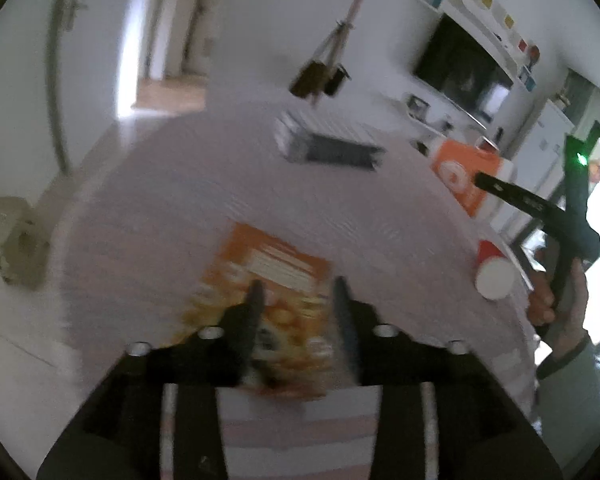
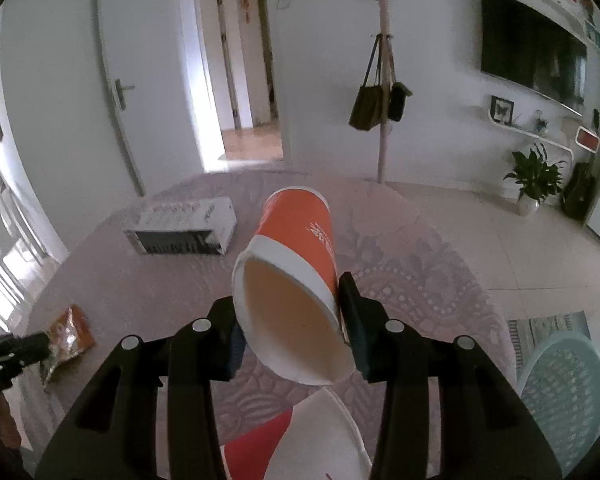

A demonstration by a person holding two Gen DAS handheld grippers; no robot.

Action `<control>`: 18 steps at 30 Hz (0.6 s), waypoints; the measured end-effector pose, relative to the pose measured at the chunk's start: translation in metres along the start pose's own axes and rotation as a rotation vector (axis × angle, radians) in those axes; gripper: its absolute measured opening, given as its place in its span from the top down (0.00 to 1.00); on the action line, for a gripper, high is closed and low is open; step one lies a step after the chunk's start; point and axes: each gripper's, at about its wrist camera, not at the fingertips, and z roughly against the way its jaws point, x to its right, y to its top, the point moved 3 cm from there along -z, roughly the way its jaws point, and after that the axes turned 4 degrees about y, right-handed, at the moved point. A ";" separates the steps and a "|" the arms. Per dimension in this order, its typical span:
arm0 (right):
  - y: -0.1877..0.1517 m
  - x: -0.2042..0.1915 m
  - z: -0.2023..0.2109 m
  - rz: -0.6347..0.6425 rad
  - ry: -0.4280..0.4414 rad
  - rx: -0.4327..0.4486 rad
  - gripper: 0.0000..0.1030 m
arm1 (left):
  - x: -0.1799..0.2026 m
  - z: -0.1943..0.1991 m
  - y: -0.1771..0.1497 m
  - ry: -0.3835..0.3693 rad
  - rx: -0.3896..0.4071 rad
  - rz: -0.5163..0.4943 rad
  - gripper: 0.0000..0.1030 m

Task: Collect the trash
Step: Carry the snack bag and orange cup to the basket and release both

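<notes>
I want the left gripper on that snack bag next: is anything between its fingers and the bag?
Nothing visible. The left gripper hangs directly over the snack bag, jaws apart, with only bare tablecloth around it. The picture is blurred, so contact is unclear.

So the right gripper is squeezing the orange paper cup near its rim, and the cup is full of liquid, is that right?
Not quite. The right gripper is squeezing the orange paper cup near its rim, but the cup is empty: the right wrist view looks straight into its mouth and shows only the bare inside.
</notes>
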 end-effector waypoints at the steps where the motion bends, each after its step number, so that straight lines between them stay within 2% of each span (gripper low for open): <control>1: 0.001 0.001 0.005 -0.008 0.003 0.012 0.62 | -0.008 0.007 0.002 0.015 0.019 0.008 0.44; 2: 0.001 0.001 0.009 -0.015 0.004 0.021 0.62 | -0.014 0.011 0.003 0.020 0.029 0.018 0.31; 3: 0.001 0.002 0.016 -0.025 0.009 0.037 0.62 | -0.020 0.014 0.003 0.014 0.032 0.025 0.23; 5: 0.000 0.001 0.025 -0.033 0.016 0.054 0.62 | -0.024 0.009 0.001 -0.006 -0.011 0.005 0.19; 7: -0.001 0.000 0.035 -0.039 0.024 0.069 0.62 | -0.026 -0.002 -0.004 0.012 -0.062 -0.010 0.19; 9: -0.001 -0.001 0.041 -0.042 0.019 0.075 0.62 | -0.022 -0.013 -0.007 0.012 -0.098 -0.021 0.22; 13: -0.002 -0.003 0.052 -0.045 0.019 0.084 0.62 | -0.003 -0.021 -0.014 0.135 -0.107 -0.130 0.24; 16: -0.002 -0.006 0.062 -0.048 0.022 0.104 0.62 | 0.010 -0.024 -0.020 0.193 -0.102 -0.199 0.31; 18: 0.000 -0.005 0.070 -0.054 0.024 0.122 0.62 | 0.016 -0.023 -0.021 0.220 -0.085 -0.224 0.50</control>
